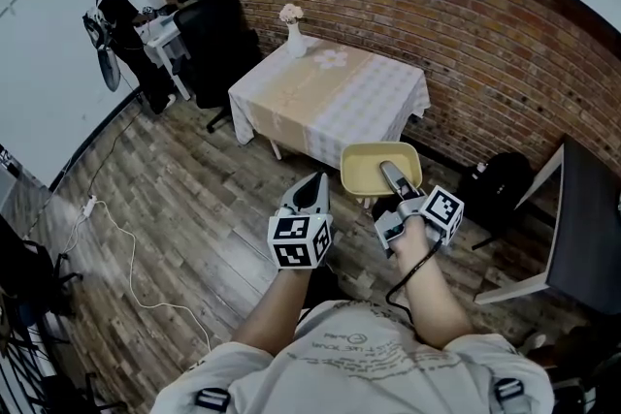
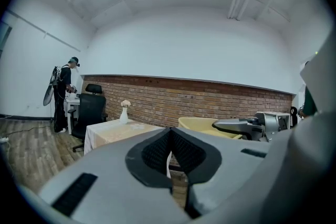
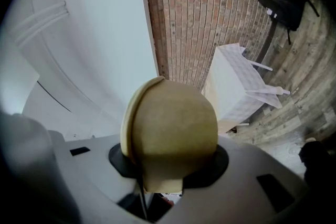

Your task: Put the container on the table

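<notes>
Our right tool [image 1: 391, 172] pinches the yellow container [image 1: 364, 168]; our left tool [image 1: 312, 185], at its nine o'clock, is pressed together, empty. The desk [image 1: 335, 102] stands at twelve o'clock.

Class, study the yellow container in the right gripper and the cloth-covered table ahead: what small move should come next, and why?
Probably carry it forward over the table. The right gripper grips the yellow container by its rim, in the air, short of the table's near edge. The cloth there looks bare; the vase stands at the far corner.
</notes>
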